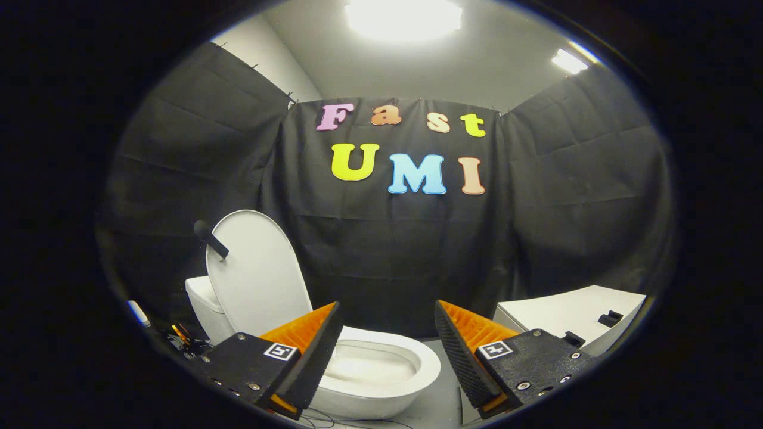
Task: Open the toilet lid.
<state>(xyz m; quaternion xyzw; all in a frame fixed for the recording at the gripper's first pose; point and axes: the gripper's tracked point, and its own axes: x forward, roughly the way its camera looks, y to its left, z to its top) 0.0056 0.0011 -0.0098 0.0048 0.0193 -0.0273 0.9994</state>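
Beyond the fingers, at about ten o'clock, the toilet lid (pixel 253 268) is standing upright over the bowl (pixel 381 369), already open. The gripper (pixel 387 351) is hanging released, grasping nothing. The lid looks stiff, light and smooth; its rim seems the best hold.

Staged booth, seemingly mock bathroom — black cloth walls (pixel 393 250), white toilet (pixel 381 369).
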